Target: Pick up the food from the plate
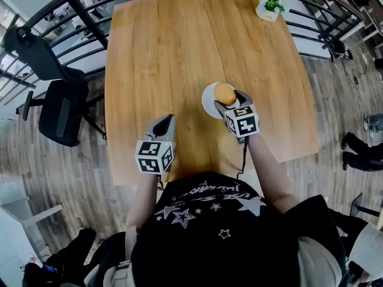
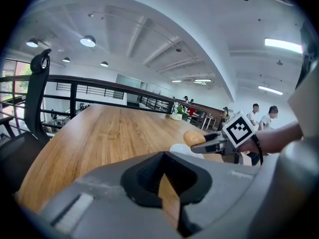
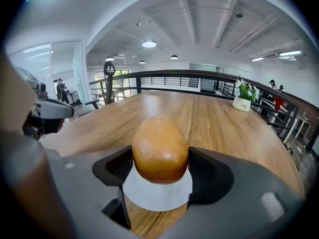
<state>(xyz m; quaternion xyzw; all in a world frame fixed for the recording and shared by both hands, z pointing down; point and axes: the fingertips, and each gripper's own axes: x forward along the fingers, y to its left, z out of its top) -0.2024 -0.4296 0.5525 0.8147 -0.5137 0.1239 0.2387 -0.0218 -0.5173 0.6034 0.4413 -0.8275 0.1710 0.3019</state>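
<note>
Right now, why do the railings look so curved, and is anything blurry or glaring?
Head view: wide lens bows the table edges and railing. Left gripper view: ceiling lamp glares, the left tool body looks soft. Right gripper view: bun sharp, corners dark.

Smooth wood-grain table (image 1: 179,52), glossy brown bun (image 3: 159,151), matt white plate (image 3: 157,197).

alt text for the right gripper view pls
A round brown bun fills the centre, gripped between the grey jaws over a white plate. Behind stretches a wooden table with a small potted plant at its far right.
</note>
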